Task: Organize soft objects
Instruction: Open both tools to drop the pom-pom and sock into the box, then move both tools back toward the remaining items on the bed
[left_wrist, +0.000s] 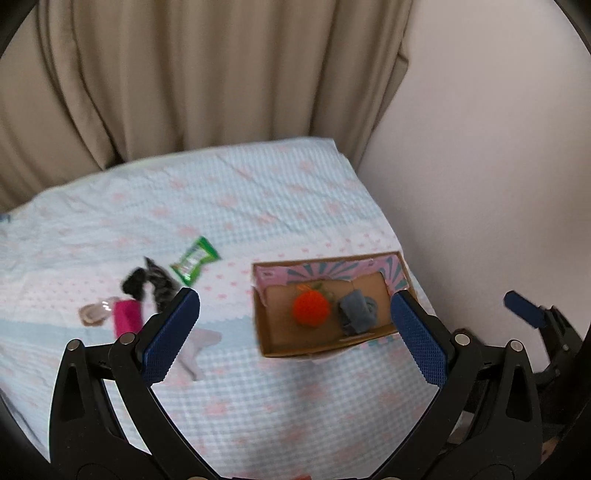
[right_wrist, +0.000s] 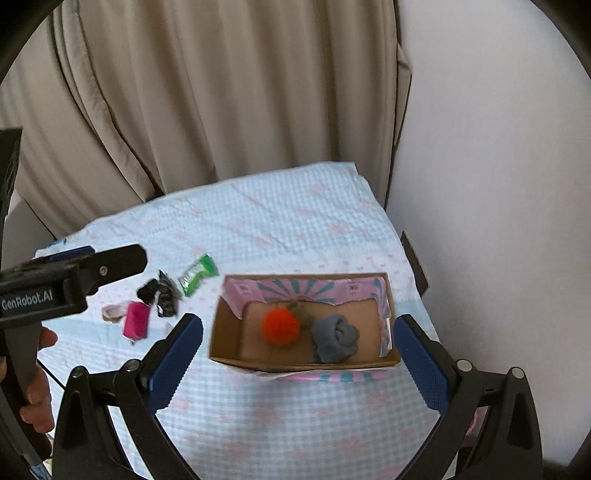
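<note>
A cardboard box (left_wrist: 264, 325) (right_wrist: 221, 332) with pink and teal flaps lies open on the checked bedspread (left_wrist: 240, 206). Inside it are an orange knitted ball (left_wrist: 310, 308) (right_wrist: 280, 326) and a rolled grey sock (left_wrist: 356, 312) (right_wrist: 334, 338). Left of the box lie a green packet (left_wrist: 194, 260) (right_wrist: 197, 275), black and grey patterned cloth pieces (left_wrist: 147, 284) (right_wrist: 159, 291), a magenta item (left_wrist: 127, 317) (right_wrist: 136, 320), a pale clear-pink item (left_wrist: 94, 314) and a pale sock (left_wrist: 201, 343). My left gripper (left_wrist: 295, 297) hovers open and empty before the box. My right gripper (right_wrist: 298, 321) is likewise open and empty.
Beige curtains (left_wrist: 184, 74) hang behind the bed and a white wall (left_wrist: 480, 166) runs along its right edge. A hand (right_wrist: 37, 387) holds the left gripper's handle at the left. The right gripper's blue pad (left_wrist: 522, 308) shows at the far right.
</note>
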